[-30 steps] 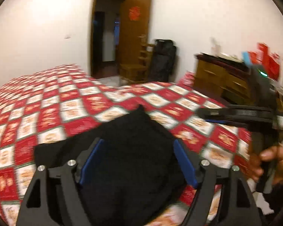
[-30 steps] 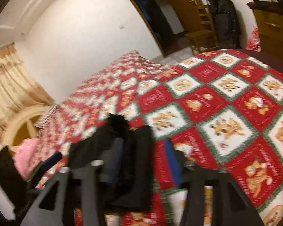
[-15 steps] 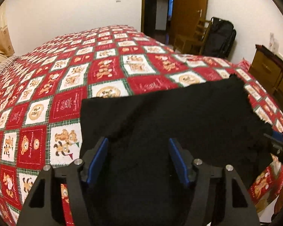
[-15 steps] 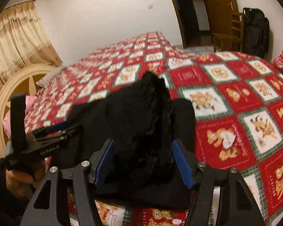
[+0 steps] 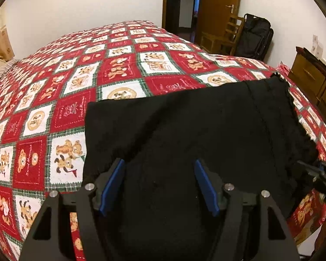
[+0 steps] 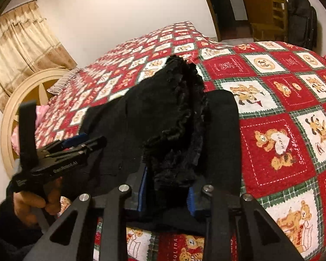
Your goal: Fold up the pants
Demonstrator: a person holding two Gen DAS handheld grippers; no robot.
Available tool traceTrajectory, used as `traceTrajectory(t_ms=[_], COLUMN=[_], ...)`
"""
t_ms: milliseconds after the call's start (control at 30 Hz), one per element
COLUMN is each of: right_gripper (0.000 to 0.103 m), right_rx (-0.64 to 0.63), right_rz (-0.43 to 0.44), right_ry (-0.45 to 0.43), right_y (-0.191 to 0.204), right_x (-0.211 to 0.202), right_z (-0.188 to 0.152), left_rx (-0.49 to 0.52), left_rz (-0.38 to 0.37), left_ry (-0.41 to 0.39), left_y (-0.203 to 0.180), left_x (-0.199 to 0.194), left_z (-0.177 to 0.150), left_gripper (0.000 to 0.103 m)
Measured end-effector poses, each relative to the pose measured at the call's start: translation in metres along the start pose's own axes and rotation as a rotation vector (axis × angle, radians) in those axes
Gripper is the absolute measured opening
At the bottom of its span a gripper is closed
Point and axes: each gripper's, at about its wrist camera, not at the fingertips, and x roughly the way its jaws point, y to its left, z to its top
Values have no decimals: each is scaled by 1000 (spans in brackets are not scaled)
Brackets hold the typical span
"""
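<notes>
Black pants [image 5: 195, 126] lie folded on the red bear-print quilt [image 5: 65, 87], centre to lower right of frame. Left gripper [image 5: 159, 187] spread wide over them, gripping nothing. Right gripper [image 6: 166, 192] clenched on a bunched frilly edge, bottom centre of its view.

One pair of black knit pants [image 5: 184, 130] on one bed w/ a red-and-white bear-print quilt [image 5: 76, 87]. Two black grippers w/ blue pads (one per hand): left gripper [image 5: 159, 184], right gripper [image 6: 166, 190]. One wooden chair [image 5: 223, 37], one black bag [image 5: 254, 39], one brown wooden dresser [image 5: 315, 84].
</notes>
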Motion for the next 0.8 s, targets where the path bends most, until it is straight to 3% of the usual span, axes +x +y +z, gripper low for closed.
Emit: traceTrajectory(t_ms=[100, 200, 333, 500, 533, 633, 700, 800], right_gripper=[33, 36, 58, 58, 58, 30, 26, 23], right_rx=[17, 5, -12, -18, -26, -67, -88, -70], right_rz=[60, 63, 34, 17, 12, 13, 9, 94], right_ry=[-8, 8, -23, 41, 54, 72, 67, 58], right_y=[-1, 1, 0, 2, 4, 14, 18, 19], right_x=[-9, -15, -21, 0, 4, 9, 8, -2], right_z=[0, 3, 14, 12, 9, 0, -2, 3], left_rx=[26, 39, 46, 9, 0, -4, -21, -49], left_rz=[13, 21, -5, -35, -40, -31, -25, -22], left_ry=[1, 8, 1, 13, 15, 8, -4, -24], left_y=[0, 3, 8, 20, 24, 31, 40, 58], left_x=[1, 1, -7, -9, -10, -15, -22, -31], left_z=[-3, -10, -20, -23, -23, -23, -21, -16], left_gripper=[72, 76, 77, 78, 78, 78, 78, 78])
